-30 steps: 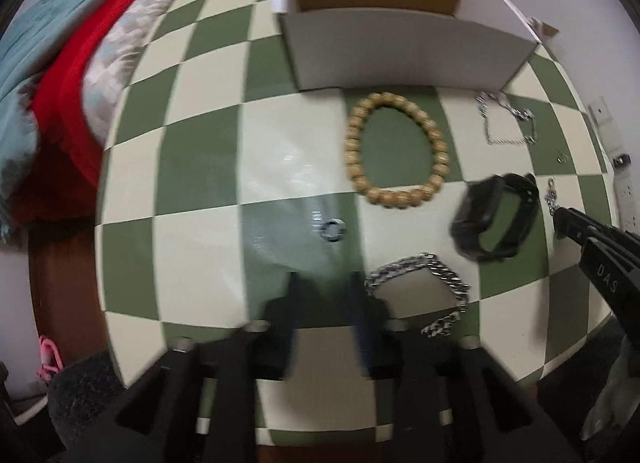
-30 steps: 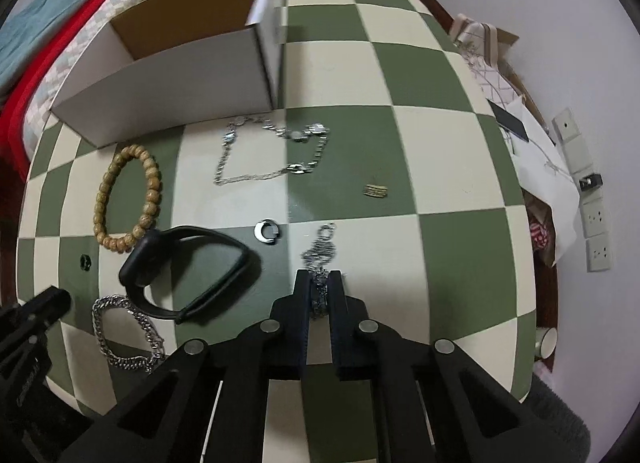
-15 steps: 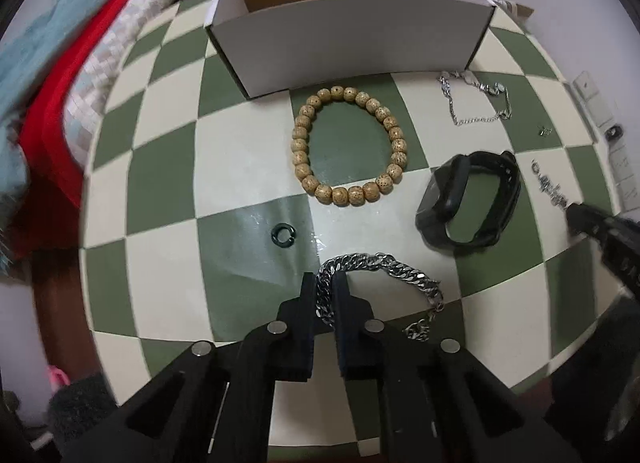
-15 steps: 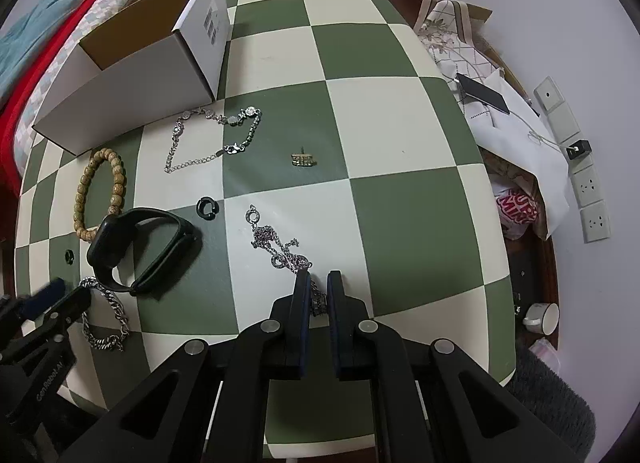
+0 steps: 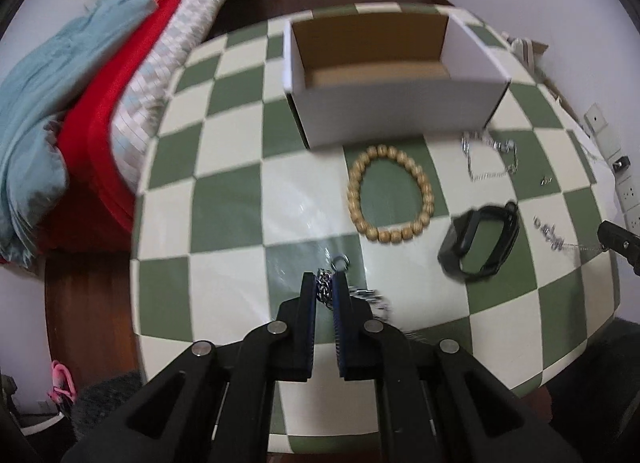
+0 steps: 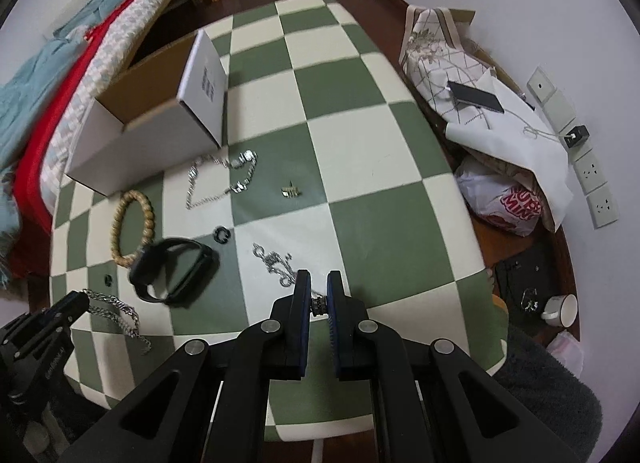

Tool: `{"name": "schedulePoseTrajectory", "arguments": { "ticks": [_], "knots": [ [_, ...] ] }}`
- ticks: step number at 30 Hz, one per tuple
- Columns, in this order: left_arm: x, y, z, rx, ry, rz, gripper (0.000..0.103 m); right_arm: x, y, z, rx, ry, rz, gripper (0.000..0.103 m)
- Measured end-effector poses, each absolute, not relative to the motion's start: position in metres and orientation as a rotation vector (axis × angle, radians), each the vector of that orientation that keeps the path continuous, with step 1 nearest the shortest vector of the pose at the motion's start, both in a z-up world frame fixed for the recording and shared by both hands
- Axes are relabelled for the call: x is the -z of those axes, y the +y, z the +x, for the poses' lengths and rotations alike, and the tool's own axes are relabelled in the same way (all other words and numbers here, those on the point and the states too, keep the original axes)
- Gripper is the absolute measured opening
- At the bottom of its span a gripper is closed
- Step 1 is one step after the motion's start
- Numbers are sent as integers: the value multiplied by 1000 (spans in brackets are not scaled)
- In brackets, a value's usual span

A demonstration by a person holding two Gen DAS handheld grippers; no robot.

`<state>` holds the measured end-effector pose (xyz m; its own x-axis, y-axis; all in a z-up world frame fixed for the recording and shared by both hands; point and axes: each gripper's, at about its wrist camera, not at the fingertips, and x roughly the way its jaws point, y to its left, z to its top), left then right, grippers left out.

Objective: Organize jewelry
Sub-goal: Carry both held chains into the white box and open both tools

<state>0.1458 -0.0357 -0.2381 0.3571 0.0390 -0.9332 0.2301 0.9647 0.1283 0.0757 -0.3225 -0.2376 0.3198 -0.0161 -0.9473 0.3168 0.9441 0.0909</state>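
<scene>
Both grippers have risen since the earlier frames, each carrying a chain end off the table (image 5: 224, 199). Left gripper (image 5: 325, 291): fingers narrow, clamped on the heavy curb-link silver bracelet (image 5: 324, 290), whose remaining links trail down to the right, blurred, toward the checked surface. Right gripper (image 6: 319, 299): fingers narrow, pinching one end of a fine silver chain (image 6: 276, 261); the rest of that chain lies on the cream square ahead, leading away to the left.

White cardboard box (image 5: 394, 103) stands open at the far side of the table, its brown interior showing nothing inside. Wooden bead bracelet (image 5: 390, 195) lies flat just in front of the box. Black watch band (image 5: 478, 247) rests to its right, apart from the beads. Thin silver necklace (image 6: 222, 179) lies near the box corner, with a small gold-toned piece (image 6: 291, 191) just beside it. Black ring (image 6: 221, 235) sits near the watch band.
</scene>
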Motion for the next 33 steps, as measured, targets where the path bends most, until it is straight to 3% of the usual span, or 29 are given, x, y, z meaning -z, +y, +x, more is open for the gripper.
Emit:
{"name": "schedulePoseTrajectory", "arguments": {
  "ticks": [19, 33],
  "knots": [
    [138, -64, 144, 121, 1021, 177, 5, 126, -306, 85, 127, 1030, 280, 8],
    [74, -77, 199, 117, 881, 89, 5, 46, -278, 138, 81, 865, 224, 8]
  ]
}}
